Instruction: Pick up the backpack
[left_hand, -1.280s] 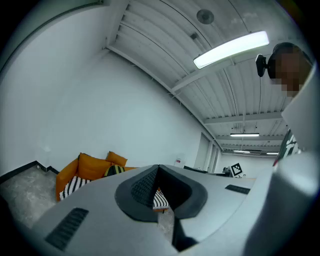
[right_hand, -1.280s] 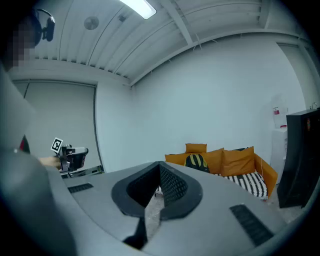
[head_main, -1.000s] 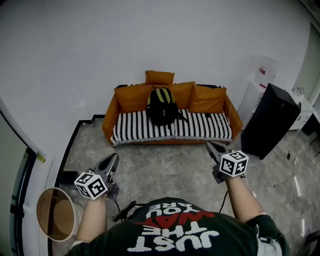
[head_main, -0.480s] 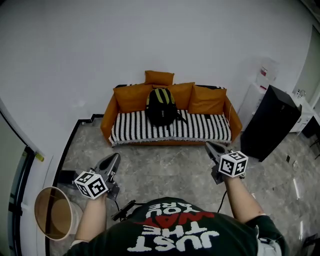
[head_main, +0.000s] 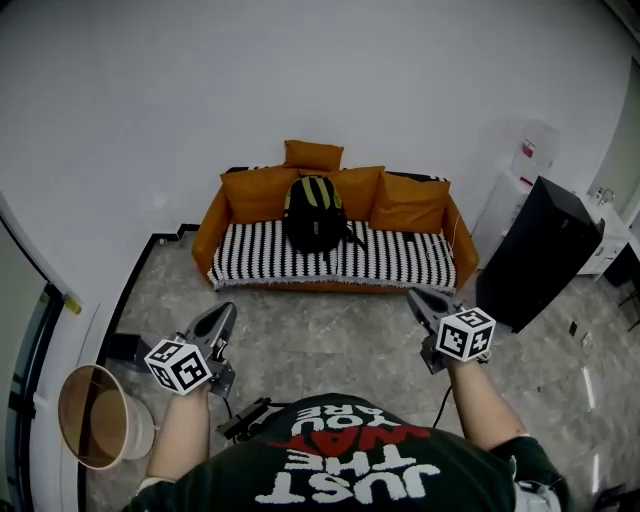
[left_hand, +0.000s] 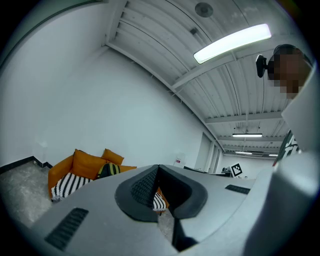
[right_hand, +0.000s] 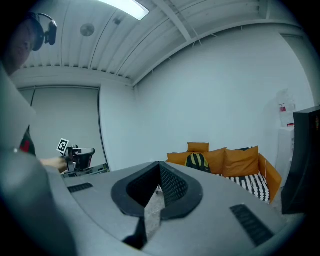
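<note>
On the seat of the orange sofa (head_main: 206, 238), the backpack (head_main: 313, 213) is stood upright near the middle. It is black with yellow-green stripes on its upper part. Its back is leaned against the orange back cushions (head_main: 250, 194), and its base is set on the black-and-white striped cover (head_main: 400, 262). The sofa is placed against a white wall (head_main: 200, 90).

A grey stone floor (head_main: 330, 340) is seen between the sofa and the person. Both grippers are held over this floor, well apart from the backpack and pointed toward the sofa.

The left gripper (head_main: 224, 314) is held at the person's left. In the left gripper view, its fingertips are seen brought together, with nothing between them. The backpack is seen beyond them, to the left.

The right gripper (head_main: 416, 299) is held at the person's right. In the right gripper view, its fingertips are likewise seen pressed together and empty. The backpack is seen beyond them, to the right.

A black cabinet (head_main: 535, 250) is stood just beside the sofa's right end. A round bin (head_main: 95, 418) is placed on the floor beside the person's left arm.
</note>
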